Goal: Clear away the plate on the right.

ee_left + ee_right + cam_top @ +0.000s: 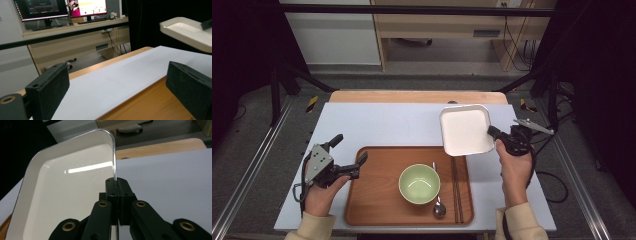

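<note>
The right gripper (493, 132) has its jaws clamped on the white dish's (464, 129) rim near the tabletop's right edge; the left gripper (349, 153) jaws stand wide apart, empty.

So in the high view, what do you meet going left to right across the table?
Left gripper → round green bowl → metal spoon → dark chopsticks → white square plate → right gripper.

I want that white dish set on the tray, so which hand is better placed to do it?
Right. The right gripper is already clamped on the rim of the white dish, held above the tray. The left gripper is open and empty at the tray's far side.
</note>
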`<action>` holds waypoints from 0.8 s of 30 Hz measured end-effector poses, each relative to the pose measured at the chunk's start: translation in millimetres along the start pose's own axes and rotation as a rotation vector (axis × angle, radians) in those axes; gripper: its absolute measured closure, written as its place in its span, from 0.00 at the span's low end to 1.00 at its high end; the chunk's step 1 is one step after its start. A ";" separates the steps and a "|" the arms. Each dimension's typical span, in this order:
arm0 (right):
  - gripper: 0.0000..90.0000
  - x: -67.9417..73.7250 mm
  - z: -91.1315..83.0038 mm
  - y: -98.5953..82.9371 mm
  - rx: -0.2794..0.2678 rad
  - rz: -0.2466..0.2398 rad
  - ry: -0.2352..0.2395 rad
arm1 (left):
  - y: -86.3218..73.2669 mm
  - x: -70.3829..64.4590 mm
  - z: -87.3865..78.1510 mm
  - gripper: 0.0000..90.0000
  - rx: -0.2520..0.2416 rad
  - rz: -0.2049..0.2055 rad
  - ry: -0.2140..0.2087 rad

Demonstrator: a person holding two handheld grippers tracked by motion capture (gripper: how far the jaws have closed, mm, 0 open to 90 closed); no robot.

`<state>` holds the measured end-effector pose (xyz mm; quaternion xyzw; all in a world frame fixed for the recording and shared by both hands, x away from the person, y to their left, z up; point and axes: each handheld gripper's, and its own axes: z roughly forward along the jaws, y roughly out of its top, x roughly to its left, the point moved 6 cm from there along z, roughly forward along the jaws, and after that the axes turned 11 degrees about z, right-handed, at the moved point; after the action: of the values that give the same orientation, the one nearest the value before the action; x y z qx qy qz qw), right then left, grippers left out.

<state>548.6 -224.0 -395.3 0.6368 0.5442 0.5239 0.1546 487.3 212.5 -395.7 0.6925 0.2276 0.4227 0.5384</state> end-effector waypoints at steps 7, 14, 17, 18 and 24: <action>0.99 42.3 18.6 15.6 -0.021 -0.020 0.052 | 36.0 -2.7 27.9 0.08 -0.009 0.025 -0.023; 0.99 72.6 33.7 20.6 -0.045 -0.043 0.074 | 56.1 -4.3 47.5 0.11 -0.031 0.009 -0.013; 0.99 79.7 39.2 17.9 -0.050 -0.041 0.077 | 62.0 -8.2 56.3 0.13 -0.029 0.005 -0.009; 0.99 82.0 40.9 16.2 -0.052 -0.043 0.076 | 63.8 -10.0 59.1 0.13 -0.026 0.003 -0.010; 0.99 90.8 44.9 9.5 -0.066 -0.031 0.086 | 73.5 -23.9 74.6 0.16 -0.005 0.027 -0.023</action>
<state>578.3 -133.1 -360.8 0.5999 0.5425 0.5659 0.1600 526.1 129.6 -339.6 0.6990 0.2109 0.4226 0.5370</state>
